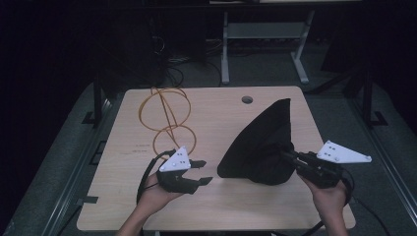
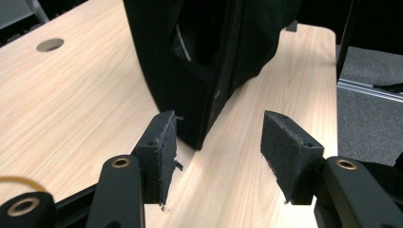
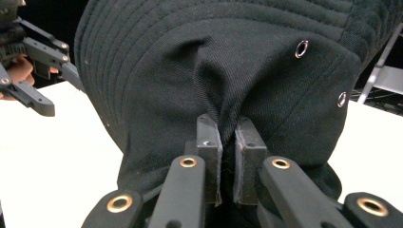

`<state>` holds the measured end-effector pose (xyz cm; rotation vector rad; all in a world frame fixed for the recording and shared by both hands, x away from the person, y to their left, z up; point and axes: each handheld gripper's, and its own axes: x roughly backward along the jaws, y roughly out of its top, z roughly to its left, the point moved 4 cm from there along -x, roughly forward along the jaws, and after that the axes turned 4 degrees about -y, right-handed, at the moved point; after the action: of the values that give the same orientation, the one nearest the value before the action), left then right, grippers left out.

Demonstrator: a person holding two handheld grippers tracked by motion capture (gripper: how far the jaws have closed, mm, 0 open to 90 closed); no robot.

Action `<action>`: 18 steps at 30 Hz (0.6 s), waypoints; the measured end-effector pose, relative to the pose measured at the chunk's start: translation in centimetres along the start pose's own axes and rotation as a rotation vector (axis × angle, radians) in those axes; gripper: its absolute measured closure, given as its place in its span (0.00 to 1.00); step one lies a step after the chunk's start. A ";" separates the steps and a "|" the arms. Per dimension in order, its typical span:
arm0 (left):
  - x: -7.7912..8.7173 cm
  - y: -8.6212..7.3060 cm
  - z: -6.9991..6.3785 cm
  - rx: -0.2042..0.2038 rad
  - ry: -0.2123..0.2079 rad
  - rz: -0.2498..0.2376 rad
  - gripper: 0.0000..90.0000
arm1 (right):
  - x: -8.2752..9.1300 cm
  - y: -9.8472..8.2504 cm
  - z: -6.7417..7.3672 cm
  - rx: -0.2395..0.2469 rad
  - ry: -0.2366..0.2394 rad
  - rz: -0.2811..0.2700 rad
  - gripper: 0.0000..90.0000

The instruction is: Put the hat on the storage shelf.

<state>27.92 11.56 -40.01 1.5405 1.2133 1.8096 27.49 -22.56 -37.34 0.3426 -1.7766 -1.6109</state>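
Right gripper (image 1: 291, 156) at the near right of the wooden table (image 1: 128, 147), jaws clenched on a fold of a black hat (image 1: 265, 142), fabric pinched between the pads (image 3: 209, 142) in the right gripper view (image 3: 227, 142), two metal eyelets (image 3: 301, 48) on the crown just above. Hat (image 3: 237, 61) standing tilted on the right half of the table, lower edge resting on the wood, upper part rising toward the far right corner. Left gripper (image 1: 202, 172) at the near middle, held in the left hand (image 1: 155, 194), jaws released and spread apart, grasping nothing, tips pointing toward the hat and just short of it. In the left gripper view (image 2: 218, 137), the hat (image 2: 199, 57) directly ahead between the open pads (image 2: 164, 142), bottom edge on the wood, close to the left pad; touching or not, cannot tell. Loops of orange cable (image 1: 167, 115) lying on the far left part of the table, well apart from the hat. Round hole (image 1: 247, 100) in the tabletop near the far edge, beside the hat's peak. Right hand (image 1: 327, 196) at the near right edge.
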 end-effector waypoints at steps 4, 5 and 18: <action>0.2 -1.0 0.0 0.011 0.007 -0.004 0.50 | -0.2 0.7 -0.1 0.004 0.010 -0.005 0.93; 0.3 -1.2 0.0 0.015 0.008 -0.005 0.50 | -0.3 0.9 -0.1 0.010 0.013 -0.005 0.93; 0.9 -2.9 0.1 0.037 0.028 -0.022 0.50 | -0.9 3.3 0.0 0.026 0.029 -0.005 0.94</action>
<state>27.25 13.74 -42.01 1.5207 1.2786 1.8103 28.98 -21.38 -34.48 0.3807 -1.7778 -1.5793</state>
